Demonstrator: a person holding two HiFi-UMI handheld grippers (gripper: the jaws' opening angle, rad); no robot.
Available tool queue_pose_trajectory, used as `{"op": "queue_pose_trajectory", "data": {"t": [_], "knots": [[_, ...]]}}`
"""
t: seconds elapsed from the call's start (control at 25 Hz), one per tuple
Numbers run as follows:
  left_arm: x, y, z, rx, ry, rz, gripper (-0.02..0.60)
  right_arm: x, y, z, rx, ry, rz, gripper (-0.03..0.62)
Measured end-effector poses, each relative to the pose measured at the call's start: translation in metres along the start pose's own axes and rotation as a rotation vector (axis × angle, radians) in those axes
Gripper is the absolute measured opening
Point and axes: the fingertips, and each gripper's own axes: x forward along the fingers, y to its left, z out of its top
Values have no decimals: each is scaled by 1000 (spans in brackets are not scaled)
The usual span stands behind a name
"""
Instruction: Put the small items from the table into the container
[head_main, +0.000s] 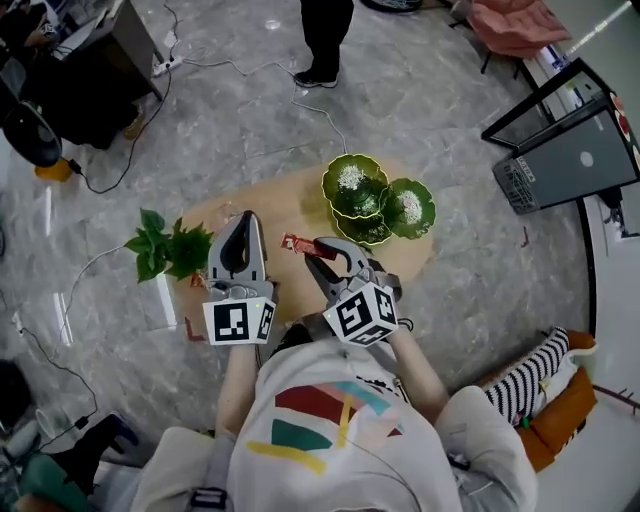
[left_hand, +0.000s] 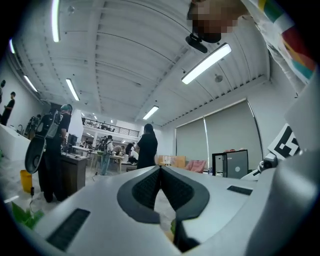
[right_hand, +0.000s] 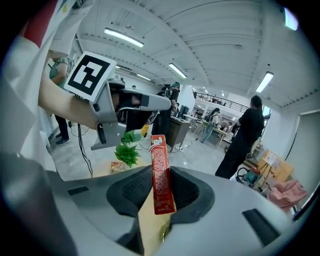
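Head view: high overhead, facing steeply down onto table (head_main: 290, 205). Left gripper view: close behind jaws, facing level across room. Right gripper view: close behind jaws, tilted slightly down. Shared by 2, head and right: plant (head_main: 170, 250).

Pale oval wooden table (head_main: 290, 203) showing smooth and matt | grey veined stone floor (head_main: 250, 100) gleaming polished | green leaf-shaped container (head_main: 376, 169) shining glazed | slim red packet (right_hand: 159, 165) glinting glossy
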Motion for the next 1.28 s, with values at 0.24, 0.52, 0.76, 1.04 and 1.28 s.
{"op": "queue_pose_trajectory", "data": {"t": [0.24, 0.52, 0.76, 1.04, 1.28], "knots": [[10, -35, -26, -16, 86, -66, 8, 0, -15, -57, 62, 82, -38, 115], [21, -46, -81, -47, 218, -63, 8, 28, -25, -195, 86, 314, -44, 115], [39, -50, -157, -106, 292, -56, 8, 74, -45, -314, 120, 467, -74, 115], [63, -58, -198, -154, 283, -33, 8, 128, -60, -386, 176, 562, -68, 115], [57, -63, -210, -173, 305, -36, 8, 142, -81, -391, 265, 554, -177, 157]]}}
